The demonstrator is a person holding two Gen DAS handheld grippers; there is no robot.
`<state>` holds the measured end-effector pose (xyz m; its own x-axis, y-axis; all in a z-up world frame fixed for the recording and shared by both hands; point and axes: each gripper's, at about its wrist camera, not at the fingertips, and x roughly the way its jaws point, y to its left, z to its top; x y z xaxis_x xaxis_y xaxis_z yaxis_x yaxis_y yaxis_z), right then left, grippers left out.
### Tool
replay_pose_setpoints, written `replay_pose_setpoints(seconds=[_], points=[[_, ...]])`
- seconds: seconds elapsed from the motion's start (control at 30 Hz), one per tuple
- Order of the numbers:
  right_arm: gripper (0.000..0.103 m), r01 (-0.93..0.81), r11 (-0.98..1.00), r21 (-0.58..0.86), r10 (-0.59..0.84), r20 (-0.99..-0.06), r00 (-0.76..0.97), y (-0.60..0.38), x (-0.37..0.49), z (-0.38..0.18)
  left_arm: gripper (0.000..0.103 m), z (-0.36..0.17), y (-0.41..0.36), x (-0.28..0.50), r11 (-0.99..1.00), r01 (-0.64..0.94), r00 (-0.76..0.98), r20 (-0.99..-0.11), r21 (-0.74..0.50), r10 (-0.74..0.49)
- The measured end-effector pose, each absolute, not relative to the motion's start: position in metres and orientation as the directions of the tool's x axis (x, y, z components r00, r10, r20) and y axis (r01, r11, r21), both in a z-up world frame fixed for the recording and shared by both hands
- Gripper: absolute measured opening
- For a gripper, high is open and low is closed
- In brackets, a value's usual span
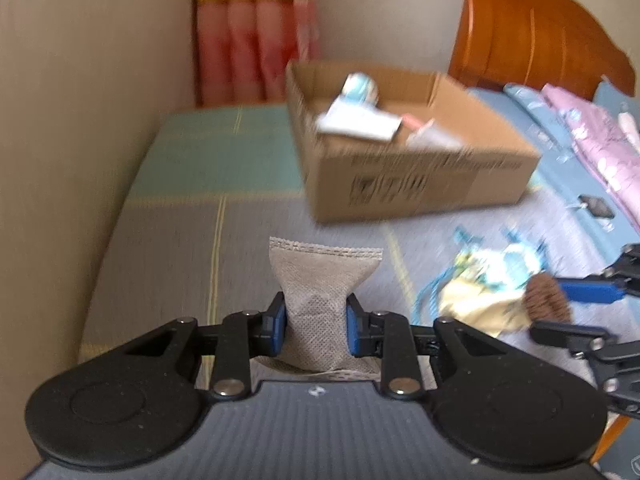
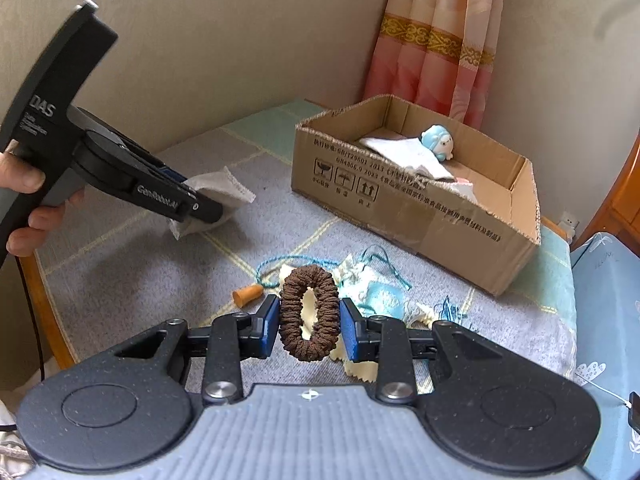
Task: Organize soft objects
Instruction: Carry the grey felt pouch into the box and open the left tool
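My left gripper point(image 1: 316, 316) is shut on a grey mesh pouch point(image 1: 320, 280), its blue pads squeezing the pouch's waist above the grey bedspread point(image 1: 168, 248). The right wrist view shows that same left gripper point(image 2: 200, 204) at the left, with the pouch point(image 2: 218, 188) sticking out past its fingers. My right gripper point(image 2: 309, 322) is shut on a brown scrunchie point(image 2: 292, 312), held upright between its pads. The scrunchie point(image 1: 548, 296) also shows at the right edge of the left wrist view. An open cardboard box point(image 2: 400, 216) stands beyond both grippers and holds a blue plush toy point(image 2: 438, 142) and white cloth point(image 2: 400, 150).
A heap of cream fabric with teal cord point(image 2: 372, 292) lies on the bed just past my right gripper, and a small orange cone point(image 2: 248, 294) lies to its left. A person's hand point(image 2: 24, 184) grips the left handle. A wooden headboard point(image 1: 532, 28) and a pink quilt point(image 1: 592, 140) lie to the right.
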<state>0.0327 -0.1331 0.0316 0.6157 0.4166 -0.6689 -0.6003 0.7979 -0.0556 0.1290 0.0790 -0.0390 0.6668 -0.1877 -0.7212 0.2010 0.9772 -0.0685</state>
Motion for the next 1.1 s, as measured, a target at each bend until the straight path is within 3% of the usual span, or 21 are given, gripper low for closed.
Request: replay_pose_setpoints(seconds=[0.3, 0.47, 0.5, 0.57, 0.63, 0.73, 1.1], points=[[0.037, -0.581, 0.810, -0.077, 0.418, -0.619, 0.665, -0.147, 0.044, 0.052, 0.027, 0.030, 0.051, 0.163, 0.952, 0.306, 0.760, -0.597, -0.021, -0.258], [0.037, -0.565, 0.820, -0.098, 0.406, -0.596, 0.693, -0.156, 0.056, 0.062, 0.028, 0.038, 0.028, 0.211, 0.947, 0.320, 0.763, -0.582, -0.038, -0.281], [0.037, -0.561, 0.822, -0.101, 0.403, -0.593, 0.697, -0.158, 0.059, 0.063, 0.030, 0.035, 0.024, 0.221, 0.948, 0.317, 0.760, -0.587, -0.041, -0.279], [0.037, -0.553, 0.826, -0.107, 0.396, -0.588, 0.705, -0.162, 0.065, 0.066, 0.045, 0.027, 0.018, 0.236, 0.953, 0.301, 0.757, -0.599, -0.037, -0.262], [0.037, -0.547, 0.830, -0.114, 0.390, -0.583, 0.713, -0.164, 0.070, 0.069, 0.094, 0.021, 0.014, 0.238, 0.963, 0.270, 0.760, -0.609, -0.020, -0.226], [0.037, -0.538, 0.834, -0.122, 0.382, -0.577, 0.722, -0.167, 0.076, 0.072, 0.097, 0.019, 0.020, 0.223, 0.967, 0.256, 0.793, -0.570, -0.012, -0.217], [0.037, -0.526, 0.841, -0.130, 0.377, -0.558, 0.740, -0.167, 0.107, 0.086, 0.101, 0.014, 0.059, 0.163, 0.982, 0.180, 0.763, -0.622, -0.053, -0.174]])
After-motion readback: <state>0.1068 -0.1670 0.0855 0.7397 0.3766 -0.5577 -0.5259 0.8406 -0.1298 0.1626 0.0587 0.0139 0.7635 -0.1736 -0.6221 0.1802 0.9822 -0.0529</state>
